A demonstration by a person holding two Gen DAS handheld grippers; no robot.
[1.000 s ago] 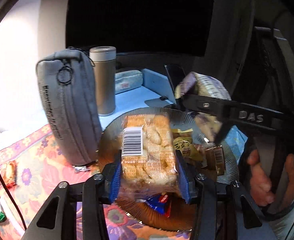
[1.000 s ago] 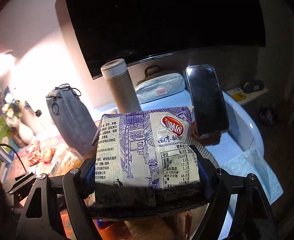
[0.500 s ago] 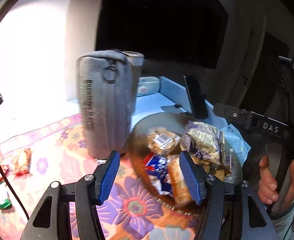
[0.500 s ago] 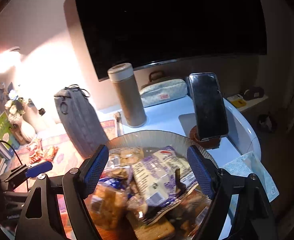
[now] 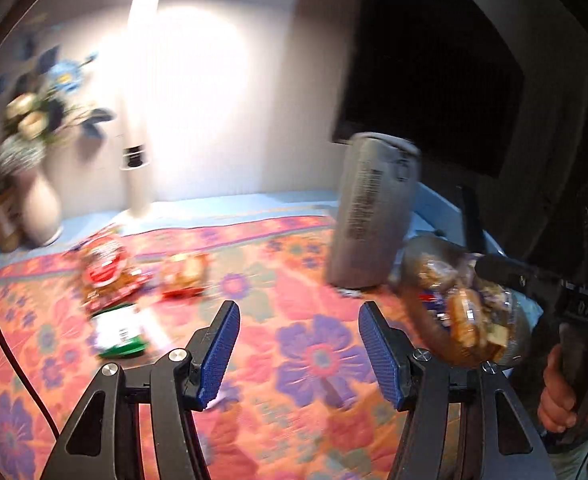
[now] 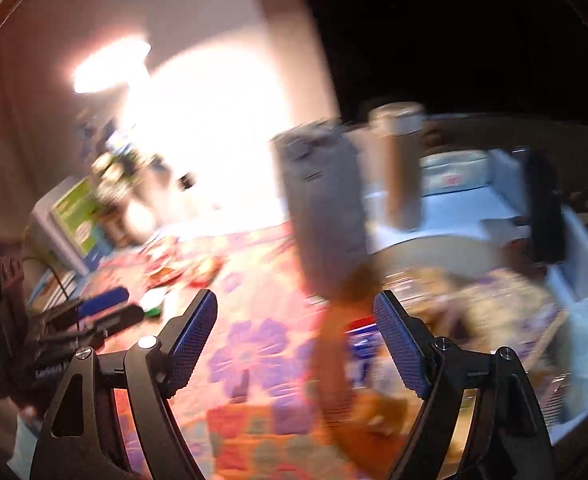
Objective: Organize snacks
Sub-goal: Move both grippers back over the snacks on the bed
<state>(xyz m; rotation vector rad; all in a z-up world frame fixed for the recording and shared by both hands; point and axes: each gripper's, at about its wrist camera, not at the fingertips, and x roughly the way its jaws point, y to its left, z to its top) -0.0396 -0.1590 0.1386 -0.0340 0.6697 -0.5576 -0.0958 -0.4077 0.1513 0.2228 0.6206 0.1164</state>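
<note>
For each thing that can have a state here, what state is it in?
left gripper: open, empty
right gripper: open, empty
lamp: lit
grey pouch: upright, zipped
snack bowl: holding several packets
loose snack packets: lying on the floral cloth
vase: upright, holding flowers

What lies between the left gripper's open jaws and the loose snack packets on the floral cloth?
Only bare floral cloth, in the left wrist view.

On the flowered tablecloth [image 5: 306,360], loose snack packets [image 5: 112,276] lie to the left. The upright grey pouch [image 5: 370,216] stands right of them, the snack-filled glass bowl [image 5: 466,304] just beside it. Behind, a vase of flowers [image 5: 34,184] stands left of the white lamp [image 5: 140,136].
</note>
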